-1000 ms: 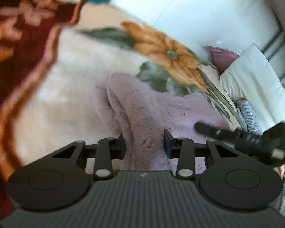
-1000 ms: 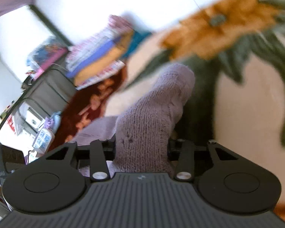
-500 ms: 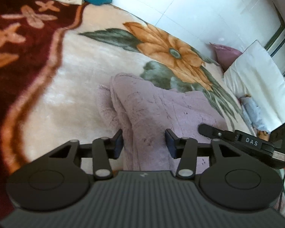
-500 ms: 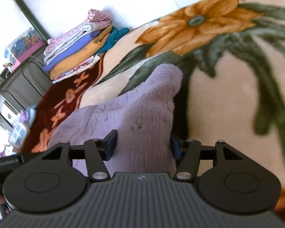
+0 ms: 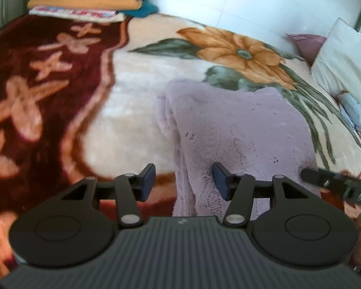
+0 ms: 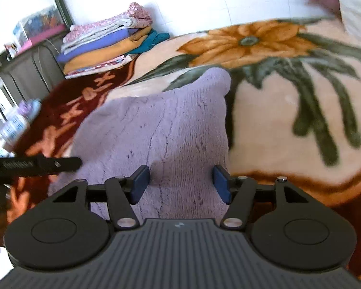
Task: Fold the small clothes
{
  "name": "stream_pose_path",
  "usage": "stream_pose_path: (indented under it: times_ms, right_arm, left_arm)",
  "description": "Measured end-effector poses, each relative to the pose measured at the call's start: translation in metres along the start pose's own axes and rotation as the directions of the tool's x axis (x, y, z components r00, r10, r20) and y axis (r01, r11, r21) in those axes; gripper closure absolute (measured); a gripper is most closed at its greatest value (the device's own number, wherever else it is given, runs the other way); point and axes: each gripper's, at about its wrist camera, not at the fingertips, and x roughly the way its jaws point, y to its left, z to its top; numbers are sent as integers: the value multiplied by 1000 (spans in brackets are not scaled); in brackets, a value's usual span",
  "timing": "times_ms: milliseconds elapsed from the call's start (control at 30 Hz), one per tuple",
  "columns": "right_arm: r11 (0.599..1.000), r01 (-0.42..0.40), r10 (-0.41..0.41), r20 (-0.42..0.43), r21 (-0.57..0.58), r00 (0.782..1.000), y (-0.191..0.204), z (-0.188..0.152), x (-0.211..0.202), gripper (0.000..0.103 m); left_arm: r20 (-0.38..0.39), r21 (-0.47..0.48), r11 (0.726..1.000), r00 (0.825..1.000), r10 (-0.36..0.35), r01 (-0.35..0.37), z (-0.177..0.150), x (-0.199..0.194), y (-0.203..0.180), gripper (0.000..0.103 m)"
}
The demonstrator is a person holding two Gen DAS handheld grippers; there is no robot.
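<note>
The lilac knit garment (image 5: 240,130) lies folded on the flowered blanket (image 5: 137,101); the left gripper (image 5: 184,180) is opening, the right gripper (image 6: 178,183) released, neither pinching it

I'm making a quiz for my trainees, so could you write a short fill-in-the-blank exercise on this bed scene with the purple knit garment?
1. The knit garment lying on the blanket is ____ in colour.
2. The large flower printed on the blanket is ____.
3. The stack of folded clothes sits on the blanket's ____ part.
4. The pads of the right claw are ____ the garment.

Missing words: purple; orange; dark red; not gripping
</note>
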Motion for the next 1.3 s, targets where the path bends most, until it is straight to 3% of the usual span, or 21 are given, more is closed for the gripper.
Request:
stream_pose_path:
  times_ms: [100, 200, 267, 533, 767, 967, 1100, 1300]
  right_arm:
    - [1000, -6, 6, 16, 1, 1000, 6, -4, -14, 31]
    - [1000, -2, 2, 29, -10, 1000, 13, -9, -26, 26]
    - [999, 24, -23, 49, -27, 999, 17, -16, -33, 21]
    - [992, 104, -102, 33, -64, 994, 16, -47, -34, 7]
    - [989, 134, -135, -23, -55, 991, 10, -56, -17, 5]
    - [991, 128, -131, -70, -42, 989, 6, -61, -5, 5]
    - [991, 133, -135, -83, -27, 987, 3, -62, -1, 5]
    - [991, 131, -133, -86, -25, 987, 3, -61, 1, 5]
  left_arm:
    - [3, -40, 999, 1000, -11, 11, -4, -9, -1, 47]
    - [22, -18, 1000, 1000, 22, -22, -10, -24, -12, 31]
    - [51, -3, 999, 998, 46, -46, -17, -35, -19, 26]
    - [12, 35, 993, 993, 115, -115, -50, -32, -40, 25]
    - [-38, 45, 983, 982, 183, -181, -70, -10, -51, 25]
    - [-5, 54, 970, 972, 237, -236, -74, -3, -54, 25]
    - [0, 58, 970, 972, 237, -236, -74, 0, -55, 17]
    - [11, 82, 962, 965, 261, -261, -78, 3, -61, 16]
